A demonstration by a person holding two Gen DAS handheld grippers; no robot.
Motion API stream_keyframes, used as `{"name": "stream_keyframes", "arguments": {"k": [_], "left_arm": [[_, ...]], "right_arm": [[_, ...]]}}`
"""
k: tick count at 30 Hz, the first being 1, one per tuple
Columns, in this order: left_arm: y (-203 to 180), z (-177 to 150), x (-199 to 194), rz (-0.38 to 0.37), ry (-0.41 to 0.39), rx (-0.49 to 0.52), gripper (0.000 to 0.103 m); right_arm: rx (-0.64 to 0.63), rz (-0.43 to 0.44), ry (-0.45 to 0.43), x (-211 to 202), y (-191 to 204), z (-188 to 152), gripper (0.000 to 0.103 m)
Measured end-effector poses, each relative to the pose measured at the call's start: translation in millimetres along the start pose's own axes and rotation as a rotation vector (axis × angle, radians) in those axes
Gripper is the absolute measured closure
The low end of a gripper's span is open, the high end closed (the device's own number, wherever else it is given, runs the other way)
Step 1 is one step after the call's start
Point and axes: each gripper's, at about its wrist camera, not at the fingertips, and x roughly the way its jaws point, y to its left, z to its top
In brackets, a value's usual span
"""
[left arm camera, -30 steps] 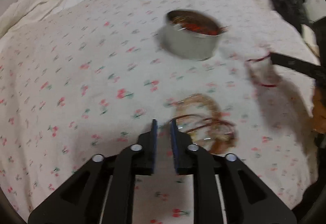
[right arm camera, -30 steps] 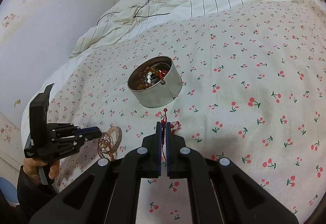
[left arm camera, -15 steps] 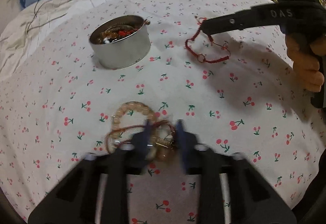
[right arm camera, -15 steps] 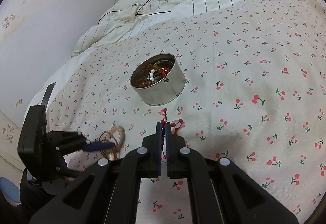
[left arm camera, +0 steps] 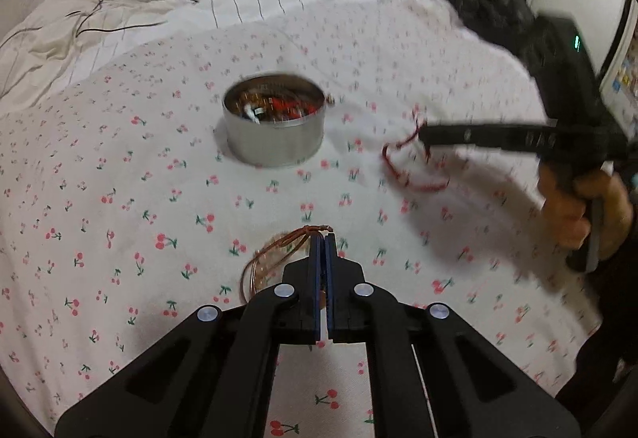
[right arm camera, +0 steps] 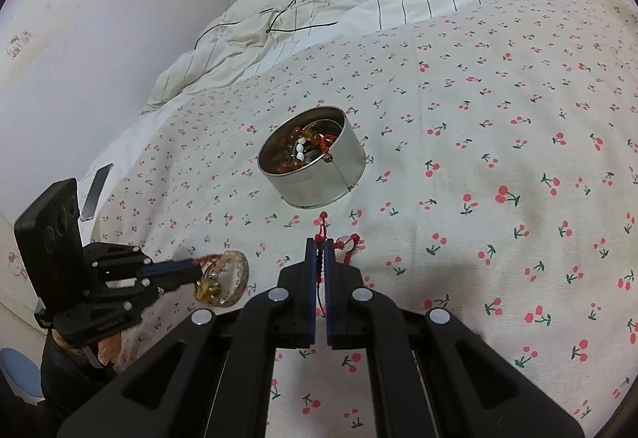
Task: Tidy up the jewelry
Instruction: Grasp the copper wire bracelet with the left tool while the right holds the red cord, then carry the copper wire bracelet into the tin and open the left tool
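Both my jaws are closed: right gripper (right arm camera: 319, 252) pinches the red cord bracelet (right arm camera: 346, 247), left gripper (left arm camera: 321, 248) the beaded copper-wire bracelets (right arm camera: 227, 278). The round silver tin (right arm camera: 319, 168) lies straight ahead of both; right looks nearer.

Left gripper (left arm camera: 322, 238) clamped on seemingly brown cord bracelet (left arm camera: 275, 254).

Phone (right arm camera: 95, 192) on cherry-print bedsheet (right arm camera: 498, 143); black cable (right arm camera: 303, 9).
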Motion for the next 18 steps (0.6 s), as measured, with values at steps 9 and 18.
{"name": "stream_keyframes", "arguments": {"k": [9,18], "left_arm": [[6,23,-30,-0.053,-0.141,-0.096,0.101],[28,78,-7,-0.061,-0.177,-0.227,0.101]], "right_arm": [[0.026,0.086,-0.101,-23,2,7,0.099],[0.058,0.108,-0.093,-32,-7,15,0.092]]}}
